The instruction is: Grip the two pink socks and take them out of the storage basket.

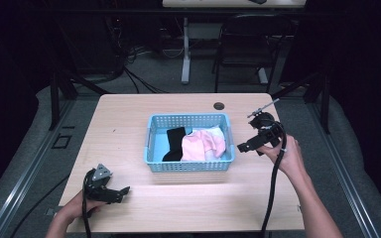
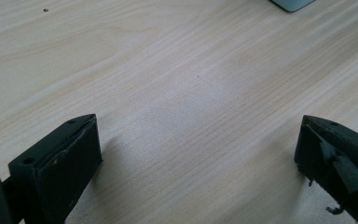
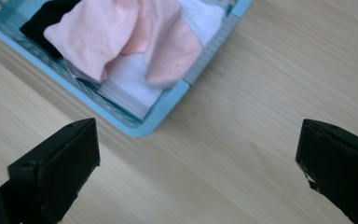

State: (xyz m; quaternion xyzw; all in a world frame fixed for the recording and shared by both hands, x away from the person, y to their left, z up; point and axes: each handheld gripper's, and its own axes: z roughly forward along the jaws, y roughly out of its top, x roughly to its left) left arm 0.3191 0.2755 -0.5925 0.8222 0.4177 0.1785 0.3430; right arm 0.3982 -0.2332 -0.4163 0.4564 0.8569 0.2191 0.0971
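So there's a blue basket (image 1: 190, 166) mid-surface (image 1: 129, 129) with clothes in it: a pink piece (image 1: 203, 145) on top, something black (image 1: 174, 144) on its left, a bit of white (image 3: 130, 86) underneath. The right hand-held gripper (image 1: 250, 145) hangs just off the basket's right side, jaws wide apart, nothing in them. The left hand-held gripper (image 1: 119, 193) sits low at the near left corner, also spread and empty. Looks like the reach-in step to me. Next move probably means swinging the right one over the rim and pinching the pink cloth.

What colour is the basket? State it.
Light blue; the basket shows best in the high view.
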